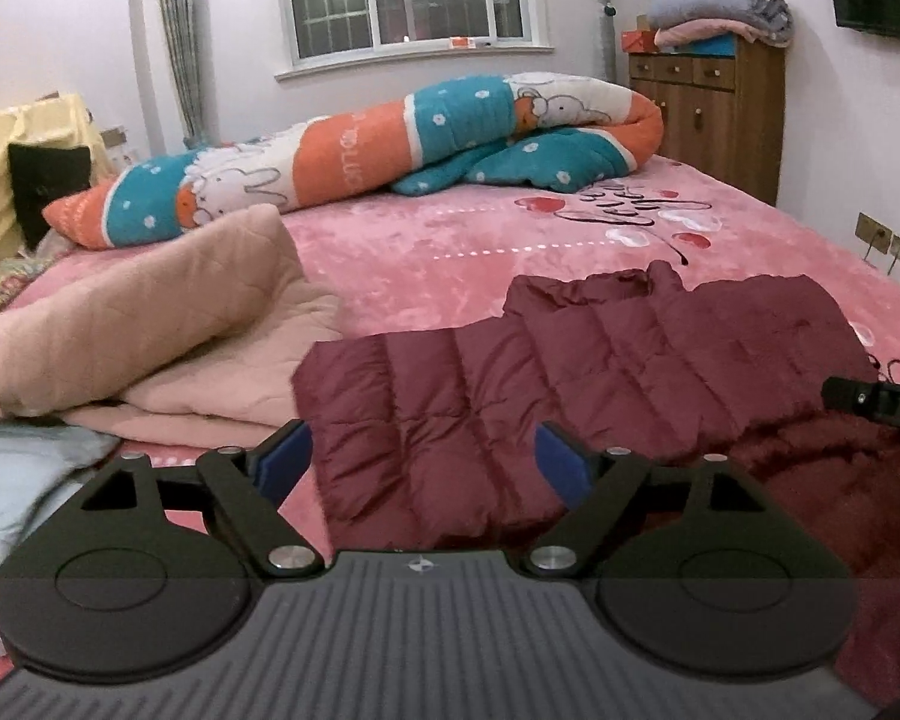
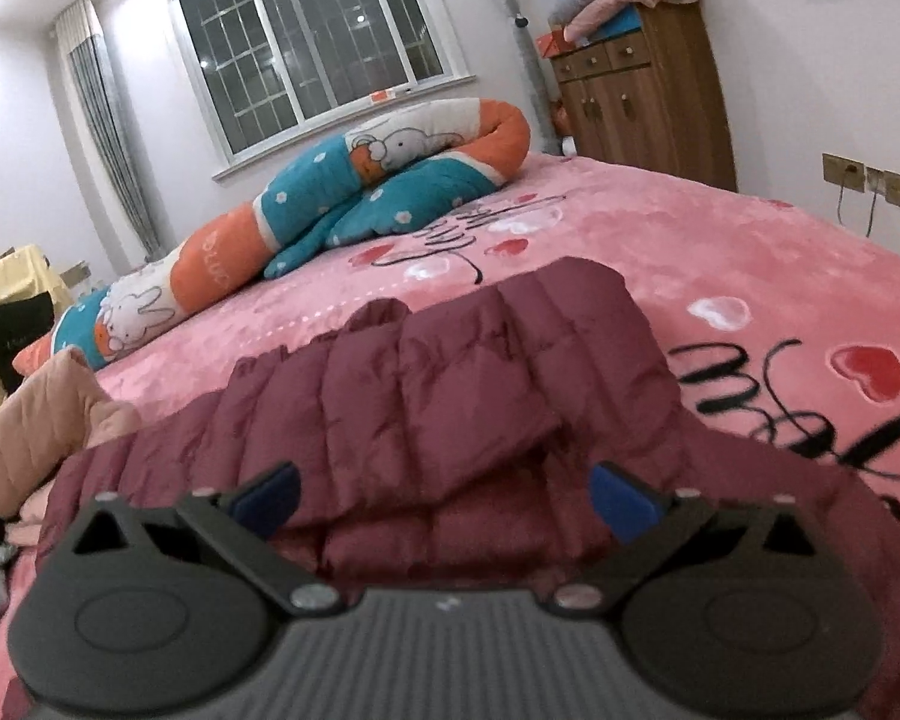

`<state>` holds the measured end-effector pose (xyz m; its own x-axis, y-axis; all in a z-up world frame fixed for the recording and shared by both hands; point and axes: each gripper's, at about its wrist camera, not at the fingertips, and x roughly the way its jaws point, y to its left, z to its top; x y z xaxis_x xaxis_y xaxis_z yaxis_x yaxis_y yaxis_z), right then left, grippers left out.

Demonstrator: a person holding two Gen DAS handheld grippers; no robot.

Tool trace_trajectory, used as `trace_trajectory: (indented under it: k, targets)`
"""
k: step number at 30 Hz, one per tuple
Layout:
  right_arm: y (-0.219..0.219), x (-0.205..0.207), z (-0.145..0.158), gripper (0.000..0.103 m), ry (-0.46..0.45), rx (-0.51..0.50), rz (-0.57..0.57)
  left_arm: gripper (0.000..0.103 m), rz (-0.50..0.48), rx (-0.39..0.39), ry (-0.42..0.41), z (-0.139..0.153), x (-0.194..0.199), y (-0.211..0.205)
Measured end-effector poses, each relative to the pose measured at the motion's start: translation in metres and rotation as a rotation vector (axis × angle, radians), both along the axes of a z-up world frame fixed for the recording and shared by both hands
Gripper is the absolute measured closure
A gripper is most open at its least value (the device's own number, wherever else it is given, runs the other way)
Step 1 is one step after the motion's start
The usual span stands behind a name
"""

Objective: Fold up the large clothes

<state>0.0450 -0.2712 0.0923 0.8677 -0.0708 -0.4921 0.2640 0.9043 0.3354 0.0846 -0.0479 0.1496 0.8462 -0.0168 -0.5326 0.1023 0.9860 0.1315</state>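
A maroon quilted puffer jacket (image 1: 570, 384) lies flat on the pink bed cover (image 1: 426, 252), partly folded over itself. My left gripper (image 1: 423, 465) hovers above its near left part, open, with nothing between the blue pads. In the right wrist view the same jacket (image 2: 450, 384) fills the middle, one flap folded across it. My right gripper (image 2: 447, 501) hangs just over the jacket's near edge, open, its blue pads wide apart and off the fabric. The tip of the right gripper shows at the right edge of the left wrist view.
A folded beige quilted garment (image 1: 168, 330) lies left of the jacket. A rolled orange-and-teal blanket (image 1: 390, 138) stretches across the far side of the bed. A wooden cabinet (image 1: 708, 120) stands at the back right, a window behind. Light blue cloth (image 1: 18, 480) lies at near left.
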Motion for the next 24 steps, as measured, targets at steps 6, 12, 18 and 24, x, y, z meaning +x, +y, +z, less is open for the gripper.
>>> trace_trajectory:
  k: [6,12,18,24]
  targets:
    - [0.009,-0.026,0.007,0.001,0.007,-0.033,-0.006,0.000,-0.003,0.019,0.000,0.013,-0.038,0.003]
    - [0.018,-0.056,0.012,0.001,0.025,-0.069,-0.005,0.000,-0.014,0.012,0.011,0.018,-0.066,0.013]
    - [0.026,-0.086,0.018,0.001,0.046,-0.088,-0.001,0.000,-0.016,0.004,0.012,0.027,-0.095,0.020]
    - [0.033,-0.113,0.025,0.001,0.058,-0.117,-0.001,0.000,-0.012,-0.007,0.007,0.037,-0.116,0.030]
